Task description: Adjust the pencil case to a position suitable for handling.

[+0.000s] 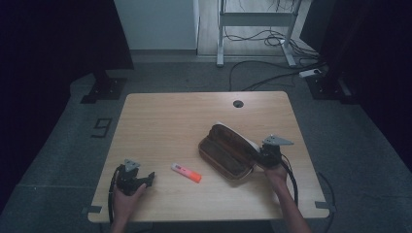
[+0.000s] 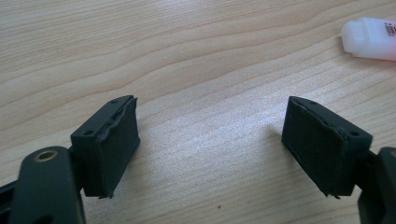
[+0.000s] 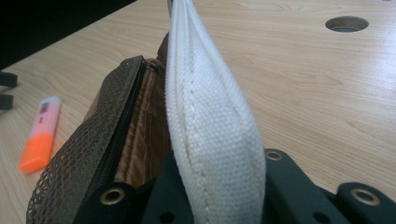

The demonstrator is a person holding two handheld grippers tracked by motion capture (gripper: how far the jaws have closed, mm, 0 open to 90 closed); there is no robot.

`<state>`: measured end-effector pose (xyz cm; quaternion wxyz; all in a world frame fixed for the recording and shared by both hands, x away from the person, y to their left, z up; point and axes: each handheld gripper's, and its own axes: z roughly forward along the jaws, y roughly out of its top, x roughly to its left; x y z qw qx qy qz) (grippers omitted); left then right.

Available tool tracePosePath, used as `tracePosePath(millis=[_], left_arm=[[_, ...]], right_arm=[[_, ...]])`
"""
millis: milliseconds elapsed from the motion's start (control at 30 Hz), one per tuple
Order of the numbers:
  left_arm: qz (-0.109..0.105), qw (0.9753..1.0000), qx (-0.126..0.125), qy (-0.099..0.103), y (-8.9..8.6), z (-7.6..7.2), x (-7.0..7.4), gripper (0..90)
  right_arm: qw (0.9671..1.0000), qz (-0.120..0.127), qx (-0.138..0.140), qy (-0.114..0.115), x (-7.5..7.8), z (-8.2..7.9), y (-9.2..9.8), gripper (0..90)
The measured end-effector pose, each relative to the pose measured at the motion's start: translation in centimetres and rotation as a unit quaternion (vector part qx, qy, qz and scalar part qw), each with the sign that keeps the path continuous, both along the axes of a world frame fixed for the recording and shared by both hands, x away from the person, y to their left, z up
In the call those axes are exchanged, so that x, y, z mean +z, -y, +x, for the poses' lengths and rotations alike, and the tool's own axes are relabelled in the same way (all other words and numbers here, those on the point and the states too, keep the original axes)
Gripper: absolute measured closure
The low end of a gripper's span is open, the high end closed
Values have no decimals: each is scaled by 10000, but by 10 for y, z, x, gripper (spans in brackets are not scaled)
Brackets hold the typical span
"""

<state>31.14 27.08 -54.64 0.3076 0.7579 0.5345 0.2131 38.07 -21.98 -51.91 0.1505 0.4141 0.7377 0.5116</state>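
A: What is seen on the wooden table (image 1: 165,121) from the high view?

B: A brown pencil case (image 1: 227,151) is laid open right of the centre, with its white outer flap (image 3: 212,121) turned up along the far-right side. An orange highlighter (image 1: 186,173) with a pale cap is placed just left of the case, apart from it. A round cable hole (image 1: 237,103) is set near the far edge.

A: How is the right gripper (image 1: 268,153) placed?

B: It is held by the right hand (image 1: 277,174) at the near-right end of the case. In the right gripper view its 2 jaws are pressed onto the white flap, which is pinched between them and stands upright. Beside the flap, the brown mesh pocket (image 3: 88,149) and its dark zip are seen.

A: And the left gripper (image 1: 148,179)?

B: It is held by the left hand (image 1: 127,199) near the front-left corner, low over the wood. Its 2 jaws are spread wide, with bare table between them. The capped end of the highlighter is seen at the upper right of the left gripper view, well clear of the jaws
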Motion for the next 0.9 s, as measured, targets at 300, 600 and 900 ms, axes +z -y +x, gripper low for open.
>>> tracePosePath(millis=[300, 600, 900], left_arm=[[0, 10000, 0, 0, 0, 0, 0, 187], [-1, 10000, 1, 0, 0, 0, 0, 187], [-1, 10000, 0, 1, 0, 0, 0, 187]], right_arm=[[9999, -130, -17, 91, 2, -2, -1, 563], [9962, -62, -596, 627, 18, -13, 3, 321], [9942, 114, -574, 904, 39, -28, 2, 321]])
